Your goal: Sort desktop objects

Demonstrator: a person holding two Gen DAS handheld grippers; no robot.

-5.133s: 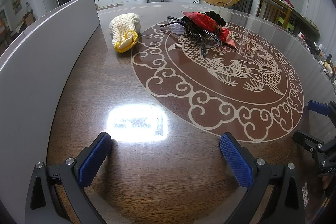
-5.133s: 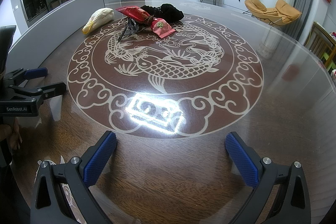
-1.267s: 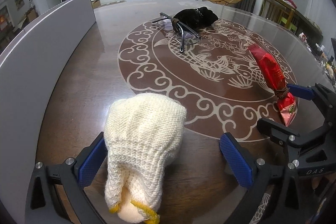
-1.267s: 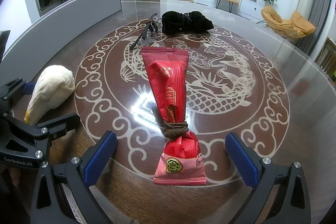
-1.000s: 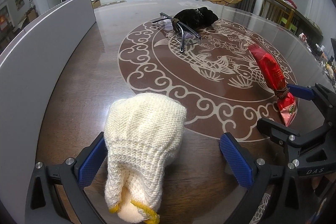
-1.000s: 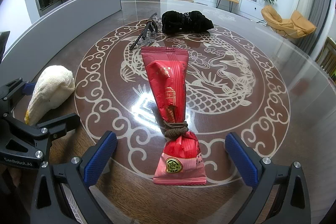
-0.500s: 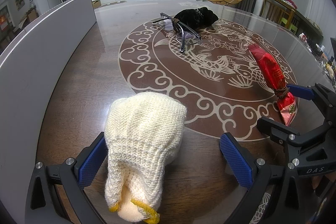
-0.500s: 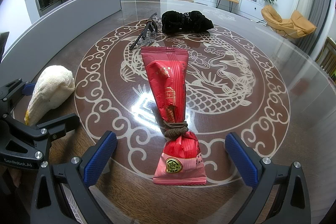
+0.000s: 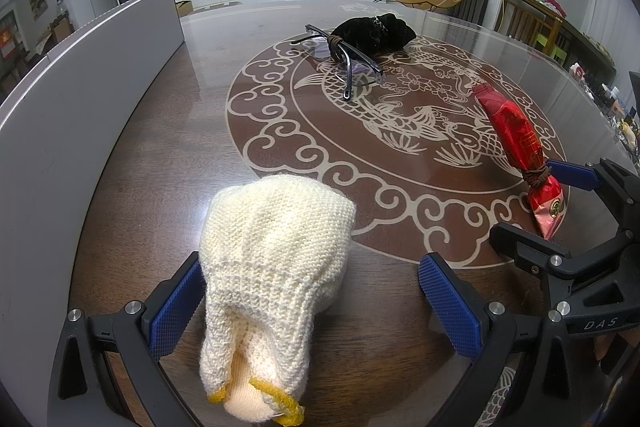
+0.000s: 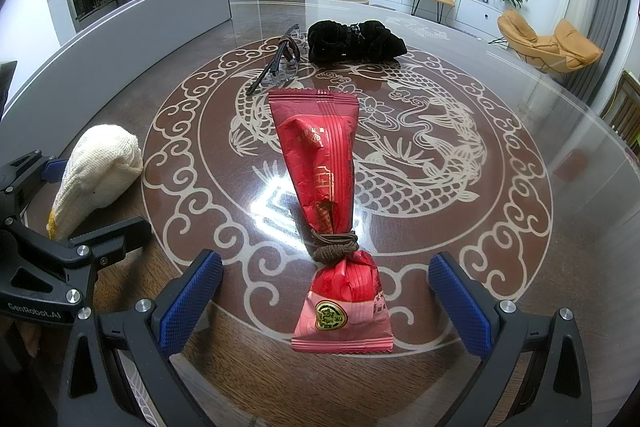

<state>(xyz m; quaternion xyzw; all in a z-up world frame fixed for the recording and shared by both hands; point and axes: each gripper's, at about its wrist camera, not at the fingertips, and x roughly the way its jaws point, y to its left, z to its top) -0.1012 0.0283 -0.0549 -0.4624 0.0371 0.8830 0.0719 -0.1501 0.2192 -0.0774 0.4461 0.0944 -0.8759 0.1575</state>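
Observation:
A cream knitted pouch point(image 9: 272, 267) with a yellow rim lies on the table between the open fingers of my left gripper point(image 9: 314, 301), against the left pad; it also shows in the right wrist view point(image 10: 98, 171). A red snack packet point(image 10: 324, 187) tied with a brown band lies between the open fingers of my right gripper point(image 10: 326, 297), touching neither pad; it also shows in the left wrist view point(image 9: 520, 147). Glasses point(image 9: 346, 61) and a black cloth pouch point(image 9: 374, 33) lie at the table's far side.
The round wooden table point(image 10: 520, 227) has a glass top with a fish pattern. A grey curved partition point(image 9: 80, 99) runs along its left side. A yellow armchair point(image 10: 548, 43) and a TV cabinet stand beyond the table.
Since five seconds ago the knitted pouch and the red packet have come from the far pile to the near edge. Over the last second nothing has visibly moved.

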